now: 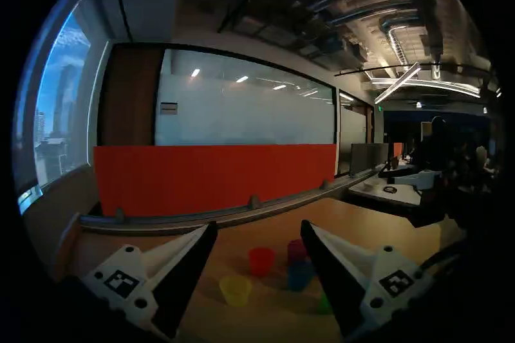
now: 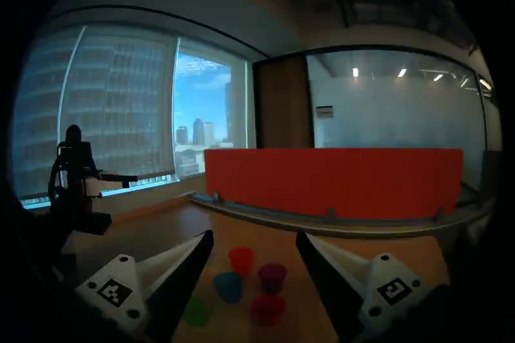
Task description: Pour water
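Cups stand in a loose cluster on the wooden table (image 1: 386, 227), all upright and apart from both grippers. In the left gripper view a red cup (image 1: 261, 260) and a magenta cup (image 1: 297, 251) stand farthest. A blue cup (image 1: 299, 275) is just near of the magenta one, and a yellow cup (image 1: 235, 289) is nearer and to the left. A green cup (image 1: 324, 304) is partly hidden behind the right-hand finger. Whether any cup holds water cannot be told.

The left gripper (image 1: 257, 224) hangs above the near side of the table with its fingers spread wide and nothing between them.

In the right gripper view the cluster lies low between the fingers. An orange-red cup (image 2: 241, 258) is farthest, with the magenta cup (image 2: 272, 277) and blue cup (image 2: 228, 286) in the middle. A dark red cup (image 2: 267, 309) and the green cup (image 2: 196, 311) are nearest. The right gripper (image 2: 254, 233) is likewise spread, gripping nothing.

Along the table's far edge runs an orange partition (image 1: 212, 176), with a frosted glass wall (image 1: 244, 105) behind it. A window (image 2: 199, 118) on the left shows blue sky and towers. A dark clamped stand (image 2: 74, 176) sits at the far left of the table.
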`<state>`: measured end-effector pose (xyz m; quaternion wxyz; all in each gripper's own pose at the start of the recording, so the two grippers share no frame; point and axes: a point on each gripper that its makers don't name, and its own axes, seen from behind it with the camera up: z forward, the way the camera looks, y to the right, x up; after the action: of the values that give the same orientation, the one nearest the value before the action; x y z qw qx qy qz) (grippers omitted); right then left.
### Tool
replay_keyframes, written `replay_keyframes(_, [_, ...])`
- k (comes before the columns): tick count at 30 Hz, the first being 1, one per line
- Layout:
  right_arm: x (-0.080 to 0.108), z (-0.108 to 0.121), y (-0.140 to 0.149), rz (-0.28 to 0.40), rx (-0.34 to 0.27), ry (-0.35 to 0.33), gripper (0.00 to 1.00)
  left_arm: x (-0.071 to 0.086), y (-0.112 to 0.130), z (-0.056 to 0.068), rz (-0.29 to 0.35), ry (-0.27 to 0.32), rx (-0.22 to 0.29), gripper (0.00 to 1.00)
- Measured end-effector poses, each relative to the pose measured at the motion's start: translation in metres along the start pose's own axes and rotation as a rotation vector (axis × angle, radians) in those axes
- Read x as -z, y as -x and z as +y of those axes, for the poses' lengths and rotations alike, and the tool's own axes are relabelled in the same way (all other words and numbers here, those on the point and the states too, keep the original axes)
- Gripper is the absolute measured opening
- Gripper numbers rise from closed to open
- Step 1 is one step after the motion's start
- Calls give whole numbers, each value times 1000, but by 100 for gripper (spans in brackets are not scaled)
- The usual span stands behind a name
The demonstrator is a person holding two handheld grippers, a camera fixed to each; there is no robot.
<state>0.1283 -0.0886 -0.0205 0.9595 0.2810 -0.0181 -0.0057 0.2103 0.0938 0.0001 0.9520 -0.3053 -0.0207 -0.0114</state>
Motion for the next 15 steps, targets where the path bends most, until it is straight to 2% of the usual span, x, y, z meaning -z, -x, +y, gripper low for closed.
replay_keyframes(5, [0,-2,1,-12,14,-12,99,-3,1,9,-10,39,-1,96])
replay_keyframes(15, [2,-15,-5,-15,24,-78,99,-8,4,24,-14,141,30,96])
